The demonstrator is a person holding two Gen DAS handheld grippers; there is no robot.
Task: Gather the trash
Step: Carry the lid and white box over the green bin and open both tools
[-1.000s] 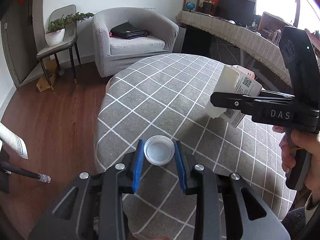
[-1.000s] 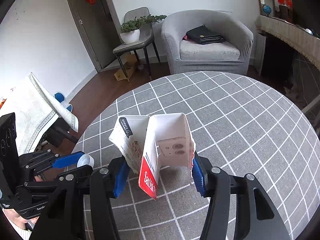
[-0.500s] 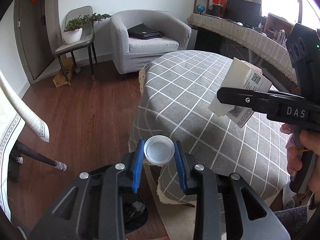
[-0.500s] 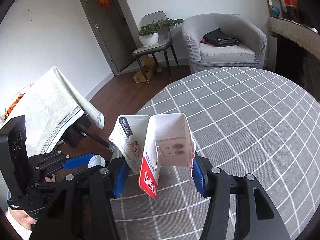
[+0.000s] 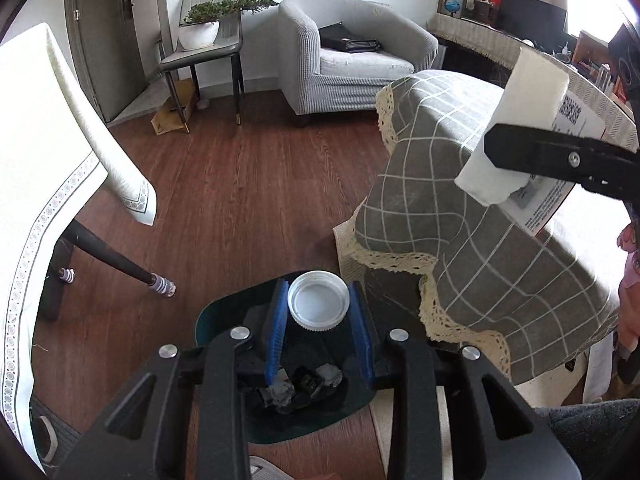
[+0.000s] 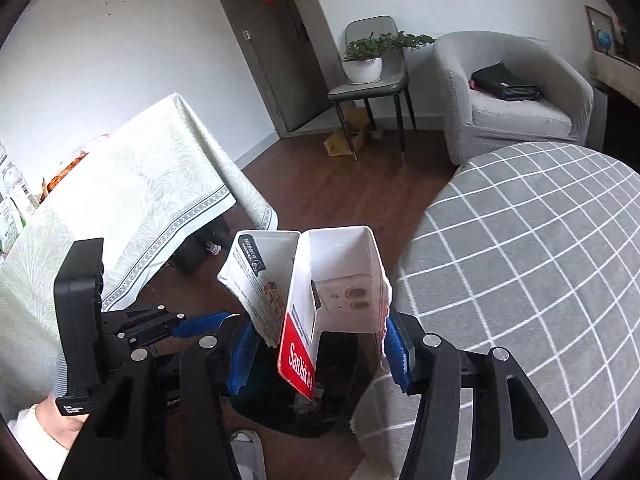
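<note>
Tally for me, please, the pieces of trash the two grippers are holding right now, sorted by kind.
White plastic lid, in the left gripper: 1
Torn cardboard box, in the right gripper: 1
Total: 2

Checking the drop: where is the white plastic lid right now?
In the left wrist view, the white plastic lid sits clamped in the left gripper, directly above the dark trash bin on the floor.

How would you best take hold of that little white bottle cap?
By its ribbed rim, fingers on opposite sides, as the left gripper holds the white cap now. It is a shallow round disc with its open side facing the camera; only the rim gives the pads parallel surfaces.
</note>
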